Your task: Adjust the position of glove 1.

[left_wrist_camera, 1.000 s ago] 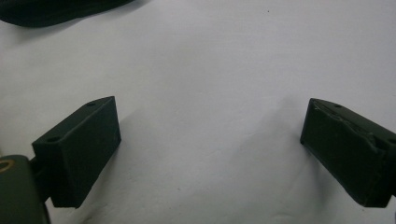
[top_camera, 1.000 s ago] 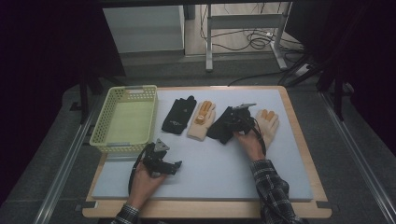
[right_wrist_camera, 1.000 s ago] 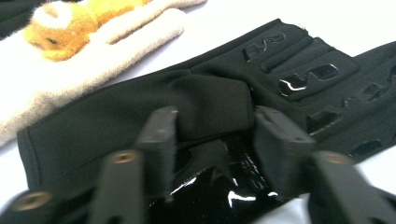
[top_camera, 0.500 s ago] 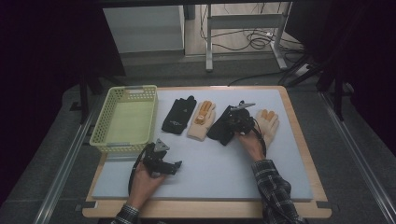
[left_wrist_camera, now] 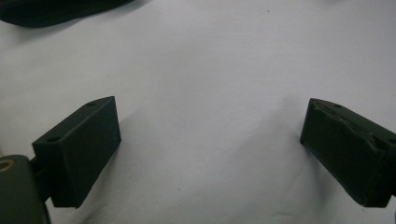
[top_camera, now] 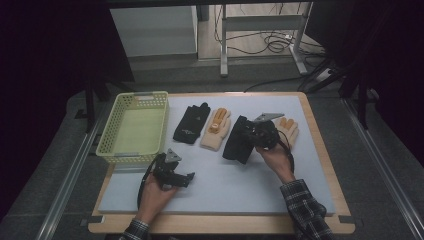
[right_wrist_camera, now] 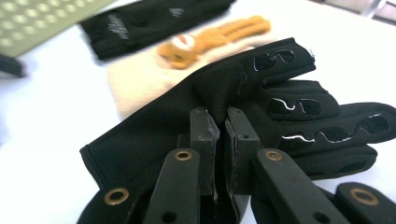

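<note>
Right gripper: jaws have just been closing and now stand nearly together, pinching a fold of the black glove between the pads; glove lifted at the pinch, its fingers spread to the right in the right gripper view. Left gripper: jaws wide apart, nothing between them, over bare white mat. Yellow basket at the mat's left edge, nothing seen inside. Held glove lies between the cream glove and the right hand.
</note>
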`<state>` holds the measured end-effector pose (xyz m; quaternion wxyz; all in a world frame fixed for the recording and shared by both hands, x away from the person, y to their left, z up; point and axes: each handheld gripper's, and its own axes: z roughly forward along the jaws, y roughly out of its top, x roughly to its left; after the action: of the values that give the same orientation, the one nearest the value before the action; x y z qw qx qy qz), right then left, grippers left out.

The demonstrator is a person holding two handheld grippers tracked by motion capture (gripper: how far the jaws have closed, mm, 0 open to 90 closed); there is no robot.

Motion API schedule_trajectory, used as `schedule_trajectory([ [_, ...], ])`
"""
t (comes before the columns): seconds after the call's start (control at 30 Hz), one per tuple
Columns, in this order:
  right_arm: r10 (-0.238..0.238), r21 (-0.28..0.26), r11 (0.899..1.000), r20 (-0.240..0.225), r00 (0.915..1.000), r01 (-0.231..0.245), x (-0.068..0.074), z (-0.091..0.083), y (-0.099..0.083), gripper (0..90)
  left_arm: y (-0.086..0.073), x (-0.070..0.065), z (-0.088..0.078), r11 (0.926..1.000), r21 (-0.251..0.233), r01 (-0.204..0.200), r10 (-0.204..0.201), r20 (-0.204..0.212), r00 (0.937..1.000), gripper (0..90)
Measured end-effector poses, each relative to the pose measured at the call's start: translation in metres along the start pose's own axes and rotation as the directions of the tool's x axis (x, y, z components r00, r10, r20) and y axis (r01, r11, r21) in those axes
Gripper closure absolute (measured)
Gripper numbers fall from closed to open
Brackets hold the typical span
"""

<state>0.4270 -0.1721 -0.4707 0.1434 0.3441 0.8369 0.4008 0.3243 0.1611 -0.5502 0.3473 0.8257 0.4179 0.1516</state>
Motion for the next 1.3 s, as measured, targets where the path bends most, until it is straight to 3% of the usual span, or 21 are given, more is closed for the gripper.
schedule_trajectory([
  [0.13,-0.024,-0.009,1.000,-0.048,0.9985,0.024,0.016,-0.015,0.002,82.4,0.000,0.000,0.000,1.0000,0.001,-0.002,0.002,-0.001,1.0000,5.2],
  [0.27,-0.060,-0.007,0.998,-0.120,0.9910,0.060,0.039,-0.028,-0.001,82.3,0.000,0.000,0.000,1.0000,-0.002,0.000,0.000,-0.001,1.0000,5.2],
  [0.3,-0.060,-0.007,0.998,-0.120,0.9910,0.060,0.039,-0.028,-0.001,82.3,0.000,0.000,0.000,1.0000,-0.002,0.000,0.000,-0.001,1.0000,5.2],
  [0.37,-0.086,0.005,0.996,-0.163,0.9828,0.088,0.058,-0.031,-0.008,82.2,0.000,0.000,0.000,1.0000,-0.002,0.002,-0.002,0.000,1.0000,5.2],
  [0.43,-0.098,0.011,0.995,-0.176,0.9795,0.101,0.064,-0.031,-0.011,82.3,0.000,0.000,0.000,1.0000,-0.002,0.000,0.000,-0.001,1.0000,5.2],
  [0.47,-0.119,0.029,0.991,-0.201,0.9724,0.127,0.077,-0.027,-0.018,82.1,0.000,0.000,0.000,1.0000,-0.001,0.000,0.000,-0.001,1.0000,5.2],
  [0.6,-0.145,0.056,0.985,-0.216,0.9655,0.161,0.090,-0.018,-0.027,81.9,0.000,0.000,0.000,1.0000,-0.001,0.002,-0.002,0.000,1.0000,5.2],
  [0.67,-0.179,0.088,0.975,-0.228,0.9572,0.203,0.098,-0.004,-0.037,78.9,0.000,0.000,0.000,1.0000,-0.002,0.002,-0.002,0.000,1.0000,5.2],
  [0.73,-0.190,0.088,0.973,-0.230,0.9546,0.214,0.100,0.001,-0.042,74.4,0.000,0.000,0.000,1.0000,0.001,-0.001,0.001,0.000,1.0000,5.3],
  [0.77,-0.181,0.071,0.977,-0.235,0.9549,0.203,0.099,0.004,-0.045,63.5,0.000,0.000,0.000,1.0000,0.000,-0.001,0.001,0.000,1.0000,5.3],
  [0.83,-0.171,0.068,0.979,-0.221,0.9602,0.190,0.098,0.003,-0.044,55.8,0.000,0.000,0.000,1.0000,0.000,-0.001,0.001,0.000,1.0000,5.3],
  [1.07,-0.109,0.025,0.993,-0.193,0.9751,0.116,0.077,-0.006,-0.036,49.1,0.000,-0.001,0.000,1.0000,-0.004,0.004,-0.004,-0.001,1.0000,5.3],
  [1.27,-0.082,0.025,0.996,-0.171,0.9818,0.088,0.067,0.004,-0.030,47.4,-0.001,-0.002,-0.001,1.0000,0.000,-0.001,0.001,-0.015,0.9999,5.7],
  [1.3,-0.071,0.024,0.997,-0.169,0.9831,0.076,0.064,0.011,-0.026,47.3,-0.002,-0.002,-0.003,0.9999,0.003,0.013,-0.013,-0.012,0.9998,5.8],
])
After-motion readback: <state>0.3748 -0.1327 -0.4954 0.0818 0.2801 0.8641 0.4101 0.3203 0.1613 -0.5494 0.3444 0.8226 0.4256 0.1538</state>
